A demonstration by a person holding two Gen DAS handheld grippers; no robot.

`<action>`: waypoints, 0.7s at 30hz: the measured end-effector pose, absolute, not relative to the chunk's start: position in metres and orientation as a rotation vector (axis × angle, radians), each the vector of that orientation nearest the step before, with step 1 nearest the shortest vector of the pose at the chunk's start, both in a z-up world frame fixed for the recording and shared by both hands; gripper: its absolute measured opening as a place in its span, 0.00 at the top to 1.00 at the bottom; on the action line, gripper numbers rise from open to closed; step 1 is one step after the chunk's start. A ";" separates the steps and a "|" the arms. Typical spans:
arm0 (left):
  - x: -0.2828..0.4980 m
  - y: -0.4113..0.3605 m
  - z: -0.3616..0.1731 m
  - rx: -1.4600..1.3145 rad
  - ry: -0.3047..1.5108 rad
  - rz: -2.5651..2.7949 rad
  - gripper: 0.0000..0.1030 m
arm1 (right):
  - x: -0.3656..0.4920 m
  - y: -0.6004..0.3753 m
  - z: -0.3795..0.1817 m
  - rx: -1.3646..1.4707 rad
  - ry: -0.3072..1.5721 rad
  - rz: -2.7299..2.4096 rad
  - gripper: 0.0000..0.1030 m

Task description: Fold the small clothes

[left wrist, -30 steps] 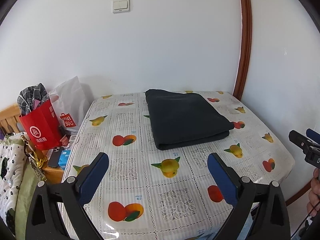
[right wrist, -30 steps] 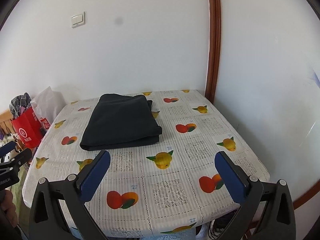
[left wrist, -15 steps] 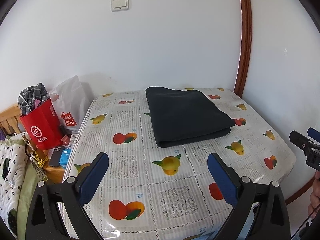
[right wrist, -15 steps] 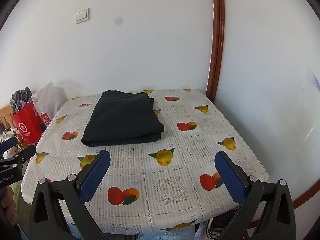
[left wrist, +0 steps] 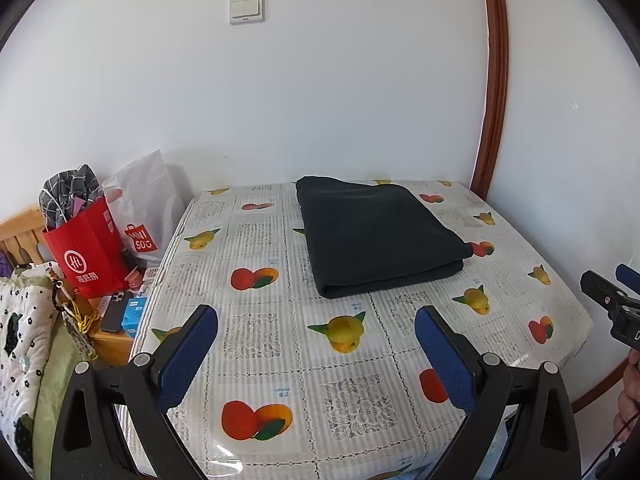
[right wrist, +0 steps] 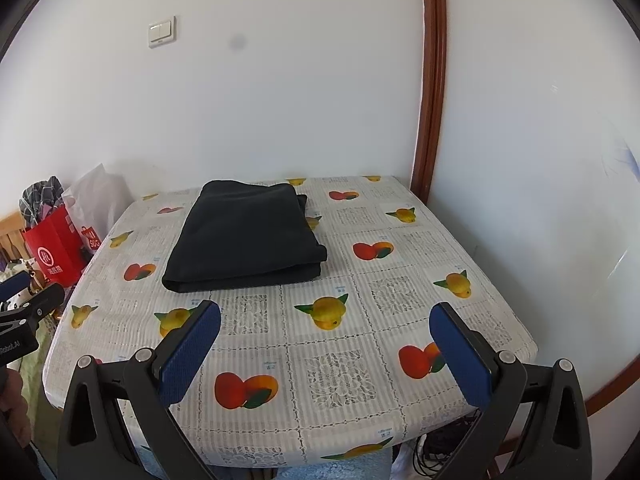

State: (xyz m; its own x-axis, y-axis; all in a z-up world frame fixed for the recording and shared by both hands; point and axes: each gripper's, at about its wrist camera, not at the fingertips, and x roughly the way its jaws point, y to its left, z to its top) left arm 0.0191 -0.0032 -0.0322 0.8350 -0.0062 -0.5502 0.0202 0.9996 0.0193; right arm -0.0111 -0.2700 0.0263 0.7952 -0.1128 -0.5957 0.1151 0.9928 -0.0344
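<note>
A dark folded garment [left wrist: 376, 232] lies flat on the far half of the table with the fruit-print cloth [left wrist: 256, 360]; it also shows in the right wrist view [right wrist: 244, 236]. My left gripper [left wrist: 316, 328] is open and empty, held back over the table's near edge, well short of the garment. My right gripper [right wrist: 324, 328] is open and empty, also back over the near edge. The right gripper's fingers [left wrist: 608, 292] show at the right border of the left wrist view, and the left gripper's fingers [right wrist: 28, 304] at the left border of the right wrist view.
A red paper bag [left wrist: 86, 248] and a white plastic bag [left wrist: 144, 208] stand on a low wooden stand left of the table, with a phone [left wrist: 114, 312] beside them. White walls enclose the back and right, with a brown door frame [left wrist: 492, 80] at the corner.
Both grippers have drawn back and risen a little, so the table and garment look slightly smaller and lower. Both stayed open. The garment has not moved.
</note>
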 end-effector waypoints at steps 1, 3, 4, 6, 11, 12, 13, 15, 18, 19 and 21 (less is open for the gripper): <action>0.019 -0.003 -0.032 0.024 0.582 -0.012 0.03 | -0.011 -0.270 0.026 0.003 0.640 -0.121 0.00; 0.019 -0.003 -0.032 0.023 0.582 -0.013 0.03 | -0.012 -0.270 0.027 0.002 0.638 -0.121 0.00; 0.019 -0.003 -0.031 0.022 0.582 -0.012 0.03 | -0.012 -0.270 0.027 0.002 0.637 -0.121 0.00; 0.019 -0.002 -0.031 0.023 0.583 -0.010 0.03 | -0.013 -0.270 0.028 0.002 0.635 -0.120 0.00; 0.018 -0.002 -0.030 0.019 0.580 -0.007 0.03 | -0.013 -0.270 0.029 0.001 0.639 -0.117 0.00; 0.018 -0.001 -0.029 0.018 0.580 -0.007 0.03 | -0.013 -0.269 0.029 0.000 0.639 -0.117 0.00; 0.018 -0.001 -0.029 0.018 0.579 -0.006 0.03 | -0.013 -0.269 0.029 -0.001 0.640 -0.117 0.00; 0.018 -0.001 -0.028 0.018 0.580 -0.006 0.03 | -0.014 -0.267 0.030 -0.002 0.640 -0.116 0.00; 0.018 -0.001 -0.028 0.019 0.578 -0.004 0.03 | -0.014 -0.266 0.031 -0.004 0.639 -0.117 0.00; 0.018 0.000 -0.027 0.018 0.578 -0.004 0.03 | -0.014 -0.266 0.032 -0.002 0.637 -0.117 0.00; 0.020 0.001 -0.025 0.015 0.577 -0.004 0.03 | -0.015 -0.266 0.033 0.000 0.635 -0.115 0.00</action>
